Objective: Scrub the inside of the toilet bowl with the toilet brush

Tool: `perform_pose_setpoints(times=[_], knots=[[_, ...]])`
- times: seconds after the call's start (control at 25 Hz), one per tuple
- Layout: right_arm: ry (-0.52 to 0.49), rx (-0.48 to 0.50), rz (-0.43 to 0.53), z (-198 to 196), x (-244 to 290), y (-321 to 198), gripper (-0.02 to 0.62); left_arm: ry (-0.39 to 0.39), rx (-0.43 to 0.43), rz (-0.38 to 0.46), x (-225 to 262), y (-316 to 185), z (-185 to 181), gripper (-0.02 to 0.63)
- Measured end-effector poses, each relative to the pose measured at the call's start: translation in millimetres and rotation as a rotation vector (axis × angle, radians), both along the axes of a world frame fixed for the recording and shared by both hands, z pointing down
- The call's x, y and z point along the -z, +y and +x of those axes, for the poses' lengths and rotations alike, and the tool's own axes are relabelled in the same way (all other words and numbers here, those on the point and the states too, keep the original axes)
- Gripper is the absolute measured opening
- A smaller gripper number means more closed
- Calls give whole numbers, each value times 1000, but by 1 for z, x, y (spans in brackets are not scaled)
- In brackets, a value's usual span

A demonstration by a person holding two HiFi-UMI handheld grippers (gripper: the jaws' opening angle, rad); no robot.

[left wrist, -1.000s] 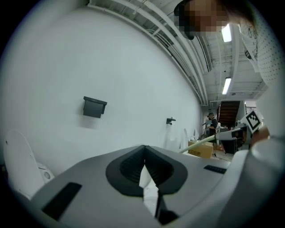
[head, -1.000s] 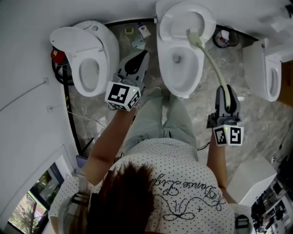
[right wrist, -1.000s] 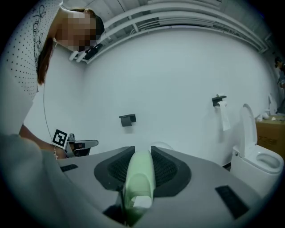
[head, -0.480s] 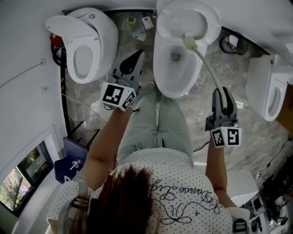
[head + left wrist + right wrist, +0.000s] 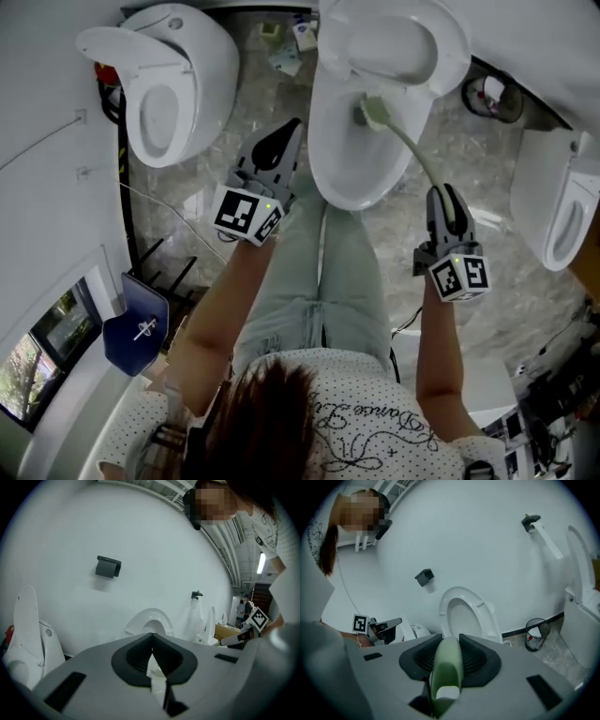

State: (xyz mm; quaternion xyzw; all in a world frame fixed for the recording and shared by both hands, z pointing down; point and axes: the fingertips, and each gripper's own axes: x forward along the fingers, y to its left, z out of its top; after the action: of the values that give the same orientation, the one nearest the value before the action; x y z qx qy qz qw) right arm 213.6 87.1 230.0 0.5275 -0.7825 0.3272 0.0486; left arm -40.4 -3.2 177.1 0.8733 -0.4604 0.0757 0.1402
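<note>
Right hand-held gripper [image 5: 444, 199] — jaws tight on the toilet brush [image 5: 412, 150] handle.

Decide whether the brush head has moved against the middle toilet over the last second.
Yes. The brush head has slid from beside the raised seat further down into the toilet bowl; the right gripper is shut on the handle.

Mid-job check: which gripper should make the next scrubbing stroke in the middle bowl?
Right. The right gripper is shut on the toilet brush handle, and the brush head sits inside the toilet bowl. The left gripper is shut, empty, off to the bowl's side.
</note>
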Motion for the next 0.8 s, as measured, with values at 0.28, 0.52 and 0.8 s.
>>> perform_pose_setpoints(times=[0.28, 0.52, 0.8], knots=[[-62, -59, -112, -16, -77, -5, 126, 12, 27, 3, -44, -20, -15, 3], [-52, -85, -145, -28, -123, -3, 126, 15, 26, -13, -85, -31, -21, 3], [-62, -152, -171, -36, -170, -3, 126, 27, 24, -28, -131, -36, -27, 3]])
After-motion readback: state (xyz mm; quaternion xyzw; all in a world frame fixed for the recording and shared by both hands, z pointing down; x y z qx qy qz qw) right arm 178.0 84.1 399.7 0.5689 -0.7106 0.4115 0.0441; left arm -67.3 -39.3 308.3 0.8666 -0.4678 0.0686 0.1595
